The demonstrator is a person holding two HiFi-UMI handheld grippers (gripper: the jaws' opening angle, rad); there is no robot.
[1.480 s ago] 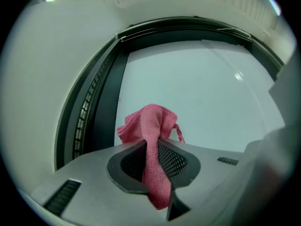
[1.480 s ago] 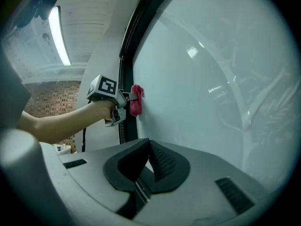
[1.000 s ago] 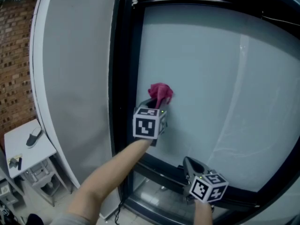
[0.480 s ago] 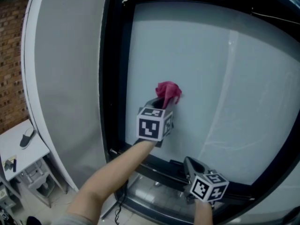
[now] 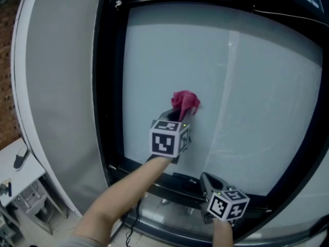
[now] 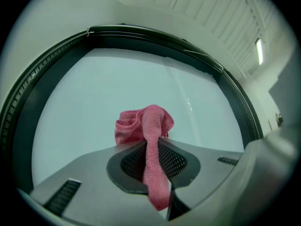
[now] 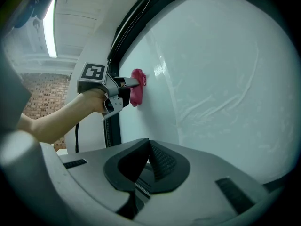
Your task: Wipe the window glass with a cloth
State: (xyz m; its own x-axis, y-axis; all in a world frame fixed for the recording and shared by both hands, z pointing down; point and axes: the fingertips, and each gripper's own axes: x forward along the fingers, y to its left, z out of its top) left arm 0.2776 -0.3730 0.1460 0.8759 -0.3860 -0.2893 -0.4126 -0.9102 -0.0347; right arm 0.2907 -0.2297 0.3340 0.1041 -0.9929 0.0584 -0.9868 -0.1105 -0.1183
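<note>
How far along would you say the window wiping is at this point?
Done: the pink cloth is clamped in the left hand-held gripper. In hand: it presses on the glass, low and left of centre. Left: wiped areas cannot be told apart; faint streaks show further right. The right hand-held gripper sits shut and empty by the lower frame.

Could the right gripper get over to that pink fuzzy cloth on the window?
Probably yes. Only bare window glass lies between the right gripper and the pink fuzzy cloth, so nothing blocks it. But its jaws are shut, and the left gripper clamps the cloth.
</note>
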